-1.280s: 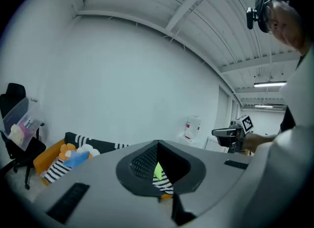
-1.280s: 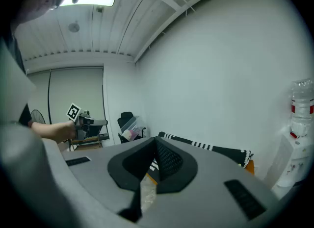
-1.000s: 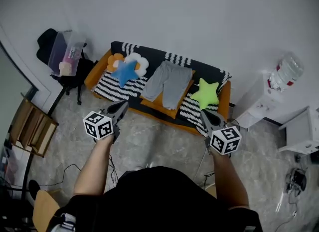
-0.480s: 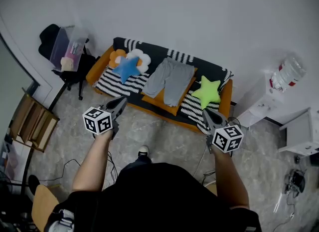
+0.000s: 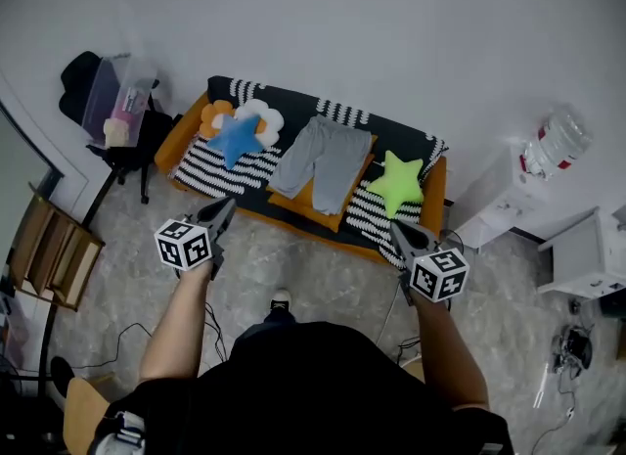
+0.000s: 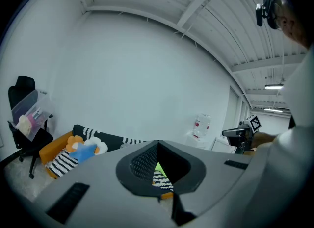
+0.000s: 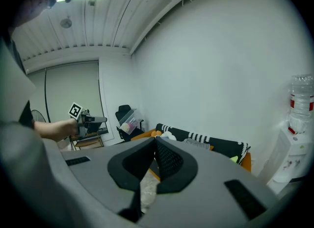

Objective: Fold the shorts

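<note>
On the far sofa (image 5: 293, 107), the grey shorts (image 5: 323, 159) lie spread flat between a blue star cushion (image 5: 235, 137) at left and a green star cushion (image 5: 396, 182) at right. Left tongs (image 5: 222, 210) and right tongs (image 5: 398, 230) are both fully closed and empty, positioned near the sofa's front edge.

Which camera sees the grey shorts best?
The head view: the grey shorts lie spread out on the sofa, seen whole from above. The right gripper view shows only a small, flat grey strip; in its own view, the left gripper mostly blocks them.
</note>
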The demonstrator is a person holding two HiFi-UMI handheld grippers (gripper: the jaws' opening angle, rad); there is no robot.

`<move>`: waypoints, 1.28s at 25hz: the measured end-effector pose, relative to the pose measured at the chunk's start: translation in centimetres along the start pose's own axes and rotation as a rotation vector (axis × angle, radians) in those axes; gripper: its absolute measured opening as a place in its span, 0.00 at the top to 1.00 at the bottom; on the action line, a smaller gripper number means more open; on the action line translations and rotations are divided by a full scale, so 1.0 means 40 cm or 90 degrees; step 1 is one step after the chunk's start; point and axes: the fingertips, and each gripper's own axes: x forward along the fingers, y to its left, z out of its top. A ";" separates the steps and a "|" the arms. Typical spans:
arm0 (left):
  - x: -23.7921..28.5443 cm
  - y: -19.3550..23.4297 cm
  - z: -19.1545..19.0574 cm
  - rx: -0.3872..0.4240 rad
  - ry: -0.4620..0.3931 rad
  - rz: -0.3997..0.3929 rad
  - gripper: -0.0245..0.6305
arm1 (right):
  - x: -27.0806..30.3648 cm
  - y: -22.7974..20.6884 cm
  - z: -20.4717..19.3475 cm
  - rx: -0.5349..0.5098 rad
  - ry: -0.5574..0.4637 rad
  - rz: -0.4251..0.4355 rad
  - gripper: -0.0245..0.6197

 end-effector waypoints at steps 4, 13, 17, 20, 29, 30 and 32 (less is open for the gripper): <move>0.036 0.071 -0.018 -0.016 0.008 0.002 0.94 | 0.061 -0.026 -0.011 0.007 0.022 -0.012 0.95; 0.147 0.261 -0.019 -0.033 0.042 -0.005 0.94 | 0.261 -0.054 0.021 0.009 0.045 -0.021 0.95; 0.200 0.348 -0.011 -0.042 0.051 -0.006 0.94 | 0.351 -0.084 0.033 0.016 0.055 -0.033 0.95; 0.237 0.398 -0.009 -0.042 0.063 -0.013 0.94 | 0.409 -0.092 0.043 0.019 0.060 -0.046 0.95; 0.348 0.482 0.042 -0.015 0.070 -0.050 0.94 | 0.526 -0.114 0.102 0.011 0.048 -0.095 0.95; 0.357 0.487 0.048 -0.009 0.069 -0.053 0.94 | 0.534 -0.116 0.106 0.011 0.047 -0.100 0.95; 0.376 0.496 0.061 0.001 0.067 -0.059 0.94 | 0.549 -0.119 0.113 0.011 0.045 -0.111 0.95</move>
